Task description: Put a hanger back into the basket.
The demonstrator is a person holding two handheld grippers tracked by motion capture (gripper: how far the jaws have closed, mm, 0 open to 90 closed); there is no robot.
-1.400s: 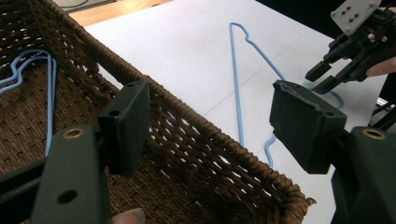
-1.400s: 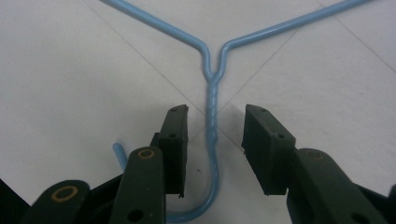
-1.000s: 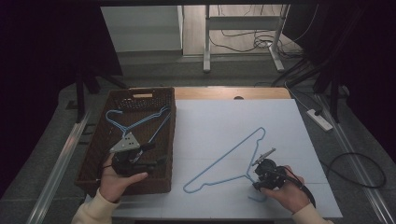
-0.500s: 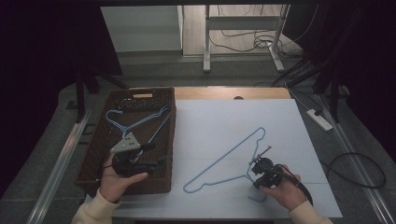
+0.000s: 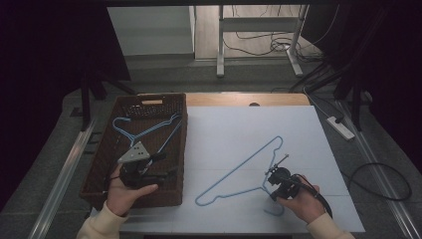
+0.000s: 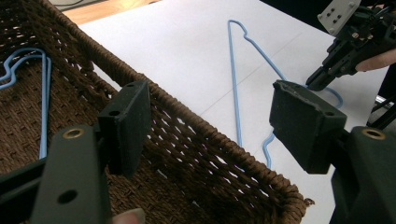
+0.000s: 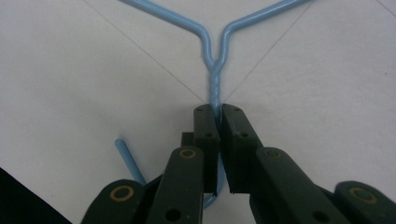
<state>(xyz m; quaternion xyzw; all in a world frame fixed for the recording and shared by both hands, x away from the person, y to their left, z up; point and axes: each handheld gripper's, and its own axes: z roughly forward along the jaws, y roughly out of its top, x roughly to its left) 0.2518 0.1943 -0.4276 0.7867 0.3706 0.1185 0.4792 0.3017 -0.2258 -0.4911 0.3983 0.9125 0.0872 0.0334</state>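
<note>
Our right hand-held gripper (image 7: 217, 116) pinches the hanger (image 5: 239, 169) neck on the bench; basket (image 5: 99, 164) transfer remains, left hand-held gripper (image 6: 210, 121) spread.

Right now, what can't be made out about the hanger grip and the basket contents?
- Right gripper view: the right gripper jaws cover the hanger neck below the twist; the hook's bend runs off the bottom edge.
- High view: the left gripper and hand cover part of the basket.
- Left gripper view: hangers in the basket are cut off at the left edge.

A wooden table (image 5: 226, 99) carries a white sheet (image 5: 249, 134) over most of its top. On the sheet lies a blue wire hanger (image 5: 239, 172); a brown wicker basket (image 5: 99, 167) sits at the left edge
</note>
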